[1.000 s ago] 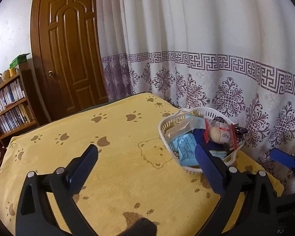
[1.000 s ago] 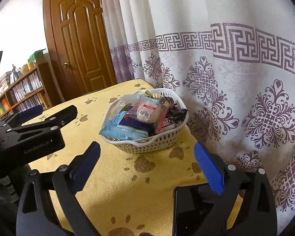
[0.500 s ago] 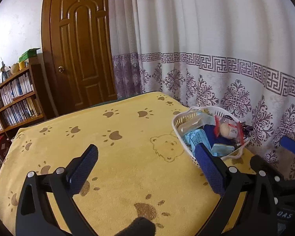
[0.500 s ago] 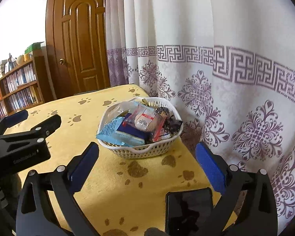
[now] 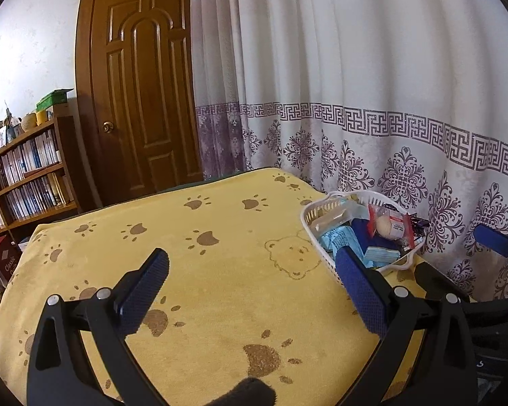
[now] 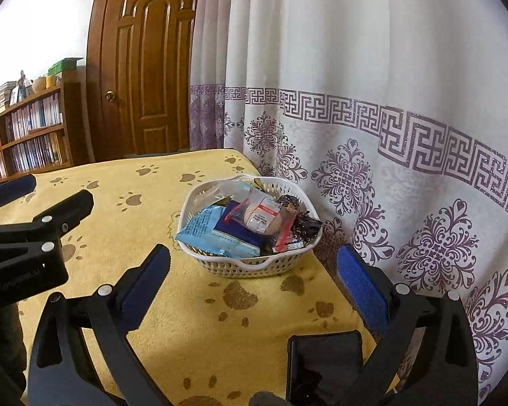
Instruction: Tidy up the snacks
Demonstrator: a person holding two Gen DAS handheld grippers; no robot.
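A white plastic basket [image 6: 254, 269] [image 5: 309, 215] stands on the yellow paw-print cloth near the table's right edge, beside the curtain. It is heaped with snacks: a light blue packet [image 6: 203, 226] [image 5: 338, 240], a dark blue pack [image 6: 240, 231], a clear red-trimmed wrapper with a round bun [image 6: 264, 216] [image 5: 389, 226] and dark wrapped sweets [image 6: 301, 223]. My right gripper [image 6: 254, 270] is open, raised in front of the basket, nothing between its fingers. My left gripper [image 5: 250, 270] is open over bare cloth, the basket behind its right finger [image 5: 359, 287].
A black phone [image 6: 325, 365] lies on the cloth near the table's front right corner. The patterned curtain [image 6: 389, 135] hangs close behind the basket. A wooden door [image 5: 142, 101] and a bookshelf [image 5: 23, 176] stand beyond the table. The left gripper's body [image 6: 23, 247] shows at the left.
Both grippers have pulled back and tilted up, so the basket looks smaller and farther. Both stay open, and the snacks in the basket have not moved.
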